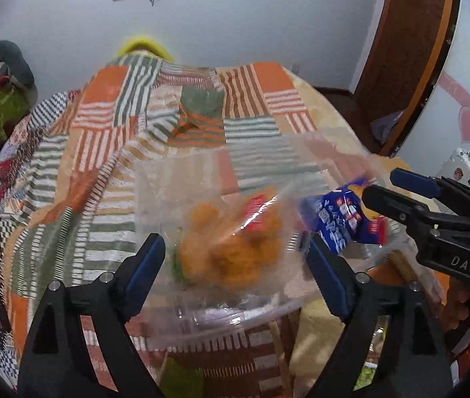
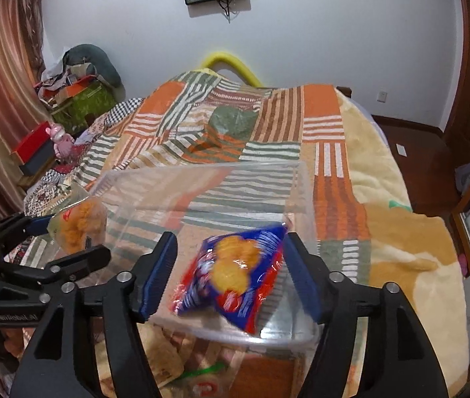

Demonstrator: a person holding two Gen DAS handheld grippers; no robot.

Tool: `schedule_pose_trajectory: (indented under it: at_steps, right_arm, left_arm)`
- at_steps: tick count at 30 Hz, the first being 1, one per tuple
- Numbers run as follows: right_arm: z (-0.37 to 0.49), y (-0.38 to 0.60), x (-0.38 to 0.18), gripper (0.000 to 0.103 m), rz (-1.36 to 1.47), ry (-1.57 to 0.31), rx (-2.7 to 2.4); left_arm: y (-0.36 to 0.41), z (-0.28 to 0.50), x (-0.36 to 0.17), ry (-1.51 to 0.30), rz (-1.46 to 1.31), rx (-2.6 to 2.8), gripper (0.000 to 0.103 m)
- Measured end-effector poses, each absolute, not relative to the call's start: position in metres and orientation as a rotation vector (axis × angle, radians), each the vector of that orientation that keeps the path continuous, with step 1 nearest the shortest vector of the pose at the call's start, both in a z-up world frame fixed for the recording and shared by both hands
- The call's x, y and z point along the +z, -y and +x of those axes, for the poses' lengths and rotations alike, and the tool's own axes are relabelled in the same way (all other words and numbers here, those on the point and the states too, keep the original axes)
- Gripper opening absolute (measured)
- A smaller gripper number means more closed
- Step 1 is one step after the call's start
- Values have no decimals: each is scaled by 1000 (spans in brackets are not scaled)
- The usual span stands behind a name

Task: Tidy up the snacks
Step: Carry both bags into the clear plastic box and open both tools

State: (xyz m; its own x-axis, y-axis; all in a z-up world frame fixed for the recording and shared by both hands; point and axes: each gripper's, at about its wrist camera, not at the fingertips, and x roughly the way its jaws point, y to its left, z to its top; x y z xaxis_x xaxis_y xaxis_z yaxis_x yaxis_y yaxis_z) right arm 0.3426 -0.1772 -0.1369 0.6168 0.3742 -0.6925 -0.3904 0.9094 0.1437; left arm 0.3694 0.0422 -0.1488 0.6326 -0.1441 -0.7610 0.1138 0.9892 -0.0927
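Observation:
A clear plastic box [image 2: 201, 179] stands on the patchwork bed cover; it also shows in the left wrist view [image 1: 201, 318]. My left gripper [image 1: 235, 252] is open, and a clear packet of orange snacks [image 1: 235, 242], blurred by motion, lies between its fingers over the box. My right gripper [image 2: 230, 258] is open, and a blue and red biscuit packet [image 2: 235, 272], also blurred, sits between its fingers above the box. The right gripper [image 1: 380, 185] and the blue packet [image 1: 341, 219] show at the right of the left wrist view. The left gripper [image 2: 72, 235] and orange packet [image 2: 79, 222] show at the left of the right wrist view.
More snack packets [image 2: 168, 361] lie on the cover in front of the box. The bed's cream blanket [image 2: 394, 199] runs to the right edge. Boxes and clutter [image 2: 79, 99] stand at the far left, a red box [image 2: 32, 146] beside them.

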Motion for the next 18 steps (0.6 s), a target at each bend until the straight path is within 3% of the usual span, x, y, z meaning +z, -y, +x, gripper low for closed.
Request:
schedule_pose_trajectory:
  at_steps: [2,10,18]
  right_arm:
    - [334,183,-128,69,-14,-774,448]
    - [288,199,-94,74,-24,-696,457]
    - [234,211,-88,78,-37,-667,471]
  left_arm:
    - [-43,362,-137,-847,-34,-144,92]
    - [-56,322,-90,-777,-53,-121,94]
    - [-76,248,-86,-784,-35,-55,97]
